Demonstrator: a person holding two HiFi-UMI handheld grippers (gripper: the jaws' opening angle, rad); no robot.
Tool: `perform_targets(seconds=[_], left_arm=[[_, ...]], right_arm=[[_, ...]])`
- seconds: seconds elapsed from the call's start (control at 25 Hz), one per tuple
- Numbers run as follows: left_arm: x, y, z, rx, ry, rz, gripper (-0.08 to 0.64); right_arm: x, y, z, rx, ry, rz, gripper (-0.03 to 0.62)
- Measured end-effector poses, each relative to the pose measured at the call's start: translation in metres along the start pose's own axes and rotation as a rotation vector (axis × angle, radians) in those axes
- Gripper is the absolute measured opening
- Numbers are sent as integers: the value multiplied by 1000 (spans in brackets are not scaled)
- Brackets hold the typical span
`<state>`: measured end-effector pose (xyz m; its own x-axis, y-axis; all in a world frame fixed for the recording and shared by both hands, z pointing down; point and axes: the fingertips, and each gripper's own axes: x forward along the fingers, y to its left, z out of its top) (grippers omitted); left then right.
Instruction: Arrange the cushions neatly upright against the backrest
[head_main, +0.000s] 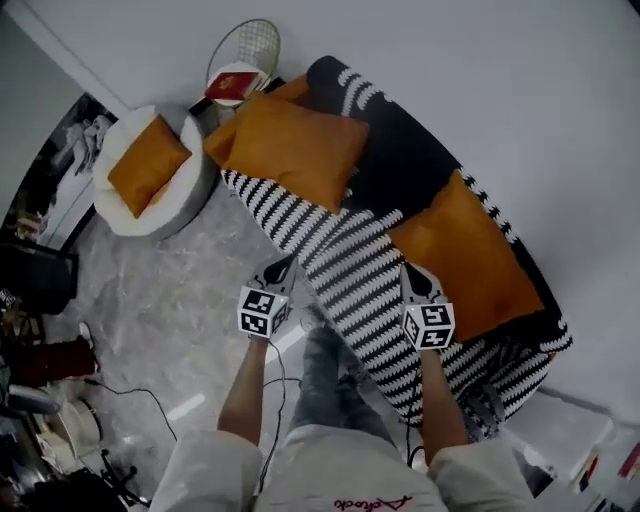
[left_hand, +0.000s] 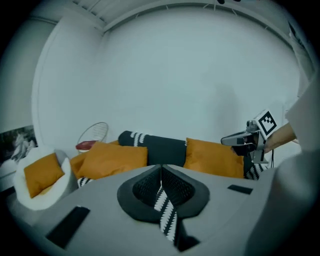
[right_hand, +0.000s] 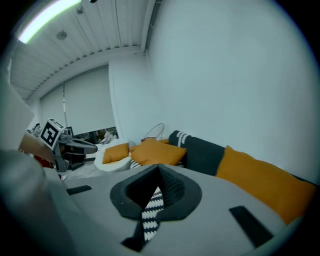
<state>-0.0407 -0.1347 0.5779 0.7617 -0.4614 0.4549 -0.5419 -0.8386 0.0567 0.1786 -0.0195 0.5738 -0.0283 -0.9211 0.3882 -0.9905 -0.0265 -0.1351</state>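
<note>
A black-and-white zigzag throw (head_main: 345, 265) lies over the sofa seat, and its front edge is lifted. My left gripper (head_main: 281, 268) is shut on that edge, a strip of the throw (left_hand: 165, 210) pinched in its jaws. My right gripper (head_main: 416, 280) is shut on the same throw (right_hand: 149, 212) further right. Two orange cushions (head_main: 297, 148) lean at the sofa's left end. A long orange cushion (head_main: 468, 255) lies at the right. Between them sits a black bolster (head_main: 345, 85) with white stripes. A further orange cushion (head_main: 146, 166) rests on the pouffe.
A round white pouffe (head_main: 120, 215) stands left of the sofa. Behind it is a wire side table (head_main: 246, 45) with a red book. Cables (head_main: 130, 395) run over the marble floor at the lower left. The wall runs close behind the sofa.
</note>
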Motion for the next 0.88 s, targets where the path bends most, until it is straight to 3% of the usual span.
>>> perform_targets(seconds=[0.2,0.36,0.64,0.88], left_arm=[[-96,65,-29,-101,-16,181,34],[-146,102,-50,-168,-21,259,34],[-178,155,-59,-204,-57,309,34],[-194,199,-38,-235,-136,303,34]], right_arm=[[50,108,27,-77,1,193,28],[78,183,37,-124,18,301,28],[115,257,41,-170,61,360,28],[140,292,60,-208,69,358,28]])
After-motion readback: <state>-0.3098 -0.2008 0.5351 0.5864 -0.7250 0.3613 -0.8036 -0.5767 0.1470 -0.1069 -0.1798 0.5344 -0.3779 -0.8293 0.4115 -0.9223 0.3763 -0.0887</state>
